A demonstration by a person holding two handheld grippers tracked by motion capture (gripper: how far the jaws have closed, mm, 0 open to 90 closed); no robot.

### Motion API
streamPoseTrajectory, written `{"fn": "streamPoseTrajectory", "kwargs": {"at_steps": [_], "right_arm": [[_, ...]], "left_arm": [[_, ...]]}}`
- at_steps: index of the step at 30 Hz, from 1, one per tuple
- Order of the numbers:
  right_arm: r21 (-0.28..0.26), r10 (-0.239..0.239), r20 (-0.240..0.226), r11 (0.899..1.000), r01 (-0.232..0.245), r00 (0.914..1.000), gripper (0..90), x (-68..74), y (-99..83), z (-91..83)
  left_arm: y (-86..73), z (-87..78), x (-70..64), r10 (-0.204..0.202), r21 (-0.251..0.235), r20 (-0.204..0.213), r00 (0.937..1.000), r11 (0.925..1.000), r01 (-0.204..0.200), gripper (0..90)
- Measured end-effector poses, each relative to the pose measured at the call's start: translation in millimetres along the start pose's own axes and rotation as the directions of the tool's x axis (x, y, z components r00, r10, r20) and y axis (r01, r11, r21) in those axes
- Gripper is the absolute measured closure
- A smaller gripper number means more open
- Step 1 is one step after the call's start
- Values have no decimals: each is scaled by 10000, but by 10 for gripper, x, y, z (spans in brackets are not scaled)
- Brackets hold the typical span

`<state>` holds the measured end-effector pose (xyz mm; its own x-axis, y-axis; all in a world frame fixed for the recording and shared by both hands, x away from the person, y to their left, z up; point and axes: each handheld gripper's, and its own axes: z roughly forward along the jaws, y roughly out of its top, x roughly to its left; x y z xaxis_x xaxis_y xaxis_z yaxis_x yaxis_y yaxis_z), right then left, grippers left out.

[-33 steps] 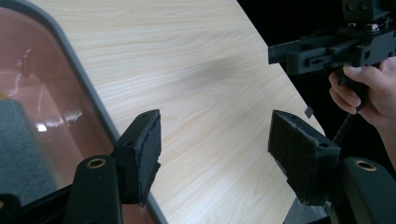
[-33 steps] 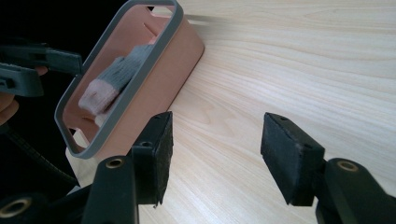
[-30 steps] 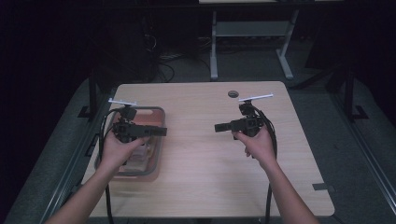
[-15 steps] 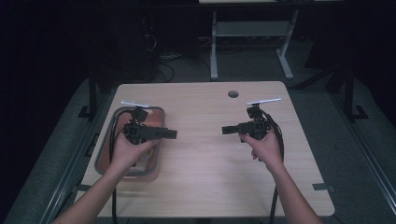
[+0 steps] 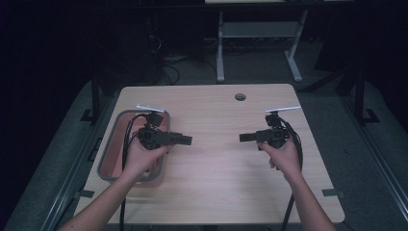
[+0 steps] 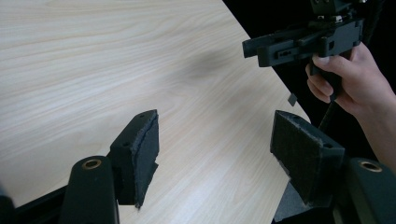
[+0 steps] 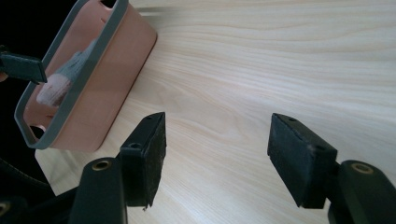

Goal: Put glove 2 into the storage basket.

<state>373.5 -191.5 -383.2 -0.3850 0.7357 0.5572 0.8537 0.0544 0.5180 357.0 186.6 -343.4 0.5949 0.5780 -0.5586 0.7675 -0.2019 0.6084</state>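
Dark floor and a metal frame surround a pale wooden table [image 5: 211, 178], seen from above with the person's forearms coming in at six o'clock. At about nine o'clock on the tabletop sits a pink bin [image 5: 111, 153] with a grey rim, close to the left edge. In the right gripper view the same bin [image 7: 119, 74] stands at ten o'clock, and a pale, crumpled item [image 7: 60, 84] lies inside it; what it is cannot be told.

Held above the bin's right rim is the left gripper [image 5: 185, 140], pointing toward three o'clock, over bare wood just beside the bin. Its own view shows its pads [image 6: 142, 149] set wide apart with nothing between them, only wood grain below.

Across the table, at about three o'clock, the right gripper [image 5: 245, 137] points back toward nine o'clock, so the two tips face each other with a stretch of bare table between them. Its pads [image 7: 152, 149] also stand wide apart and hold nothing. In the left gripper view it appears at one o'clock [image 6: 254, 49], gripped in a hand [image 6: 350, 81].

A small round hole [image 5: 240, 96] marks the tabletop near twelve o'clock, well apart from both grippers.
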Motion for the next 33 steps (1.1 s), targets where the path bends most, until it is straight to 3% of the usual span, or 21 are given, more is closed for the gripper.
{"fn": "streamPoseTrajectory", "kwargs": {"at_steps": [11,23,33], "right_arm": [[-149,506,269,9986,-502,9984,364,-281,-206,-146],[-78,785,376,9969,-783,9962,360,-465,-345,-226],[-67,1075,511,9942,-1073,9929,355,-638,-532,-308]], "left_arm": [[-45,250,-91,333,407,317,9989,9986,-346,318],[-102,483,-202,611,629,590,9964,9959,-648,318],[-208,650,-244,570,800,800,9952,9948,-634,309]]}}
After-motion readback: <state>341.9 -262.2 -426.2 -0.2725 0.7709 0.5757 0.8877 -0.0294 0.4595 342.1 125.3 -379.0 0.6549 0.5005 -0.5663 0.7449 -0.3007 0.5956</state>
